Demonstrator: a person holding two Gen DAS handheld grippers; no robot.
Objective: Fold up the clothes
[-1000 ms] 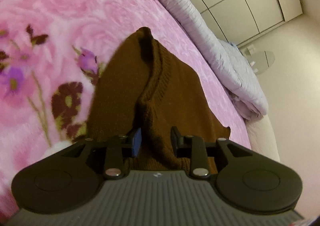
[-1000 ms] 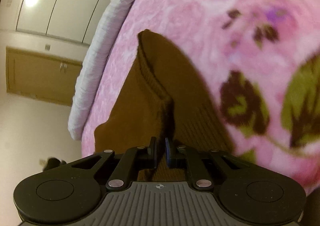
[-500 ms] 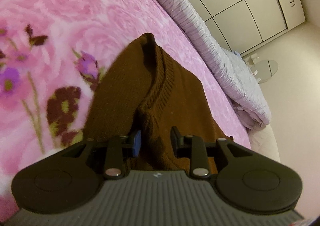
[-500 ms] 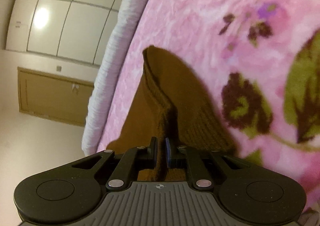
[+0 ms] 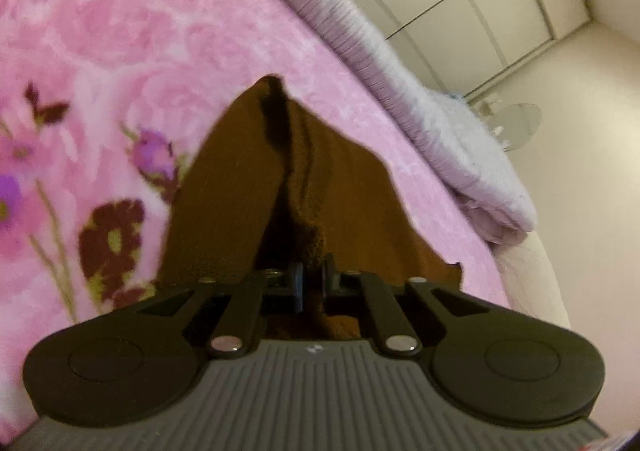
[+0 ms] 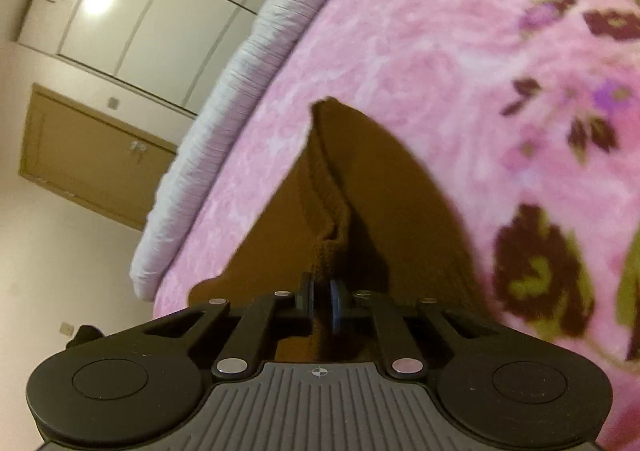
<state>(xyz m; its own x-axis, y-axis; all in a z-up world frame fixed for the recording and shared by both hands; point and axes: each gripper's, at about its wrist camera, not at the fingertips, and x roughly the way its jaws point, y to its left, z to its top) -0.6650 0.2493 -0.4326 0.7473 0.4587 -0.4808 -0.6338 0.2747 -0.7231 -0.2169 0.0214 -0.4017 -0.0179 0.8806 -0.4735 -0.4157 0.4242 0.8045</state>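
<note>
A brown knitted sweater (image 5: 224,187) lies on a pink flowered blanket (image 5: 100,31) and rises in a ridge toward each camera. My left gripper (image 5: 313,283) is shut on a pinched fold of the knit at its near edge. In the right wrist view the same brown sweater (image 6: 384,187) stretches away from me, and my right gripper (image 6: 321,301) is shut on its ribbed edge. Both gripped parts are lifted off the blanket; the cloth under the grippers is hidden.
A pale lilac quilt (image 5: 420,103) is rolled along the bed's far edge, also the lilac quilt (image 6: 224,131) in the right view. Beyond it stand white wardrobe doors (image 5: 480,3), a wooden door (image 6: 88,155) and bare floor.
My left gripper went from open around the fold to shut on it. Both views tilted and the sweater's ridge has drawn up tighter. The right gripper stayed shut on the knit.
</note>
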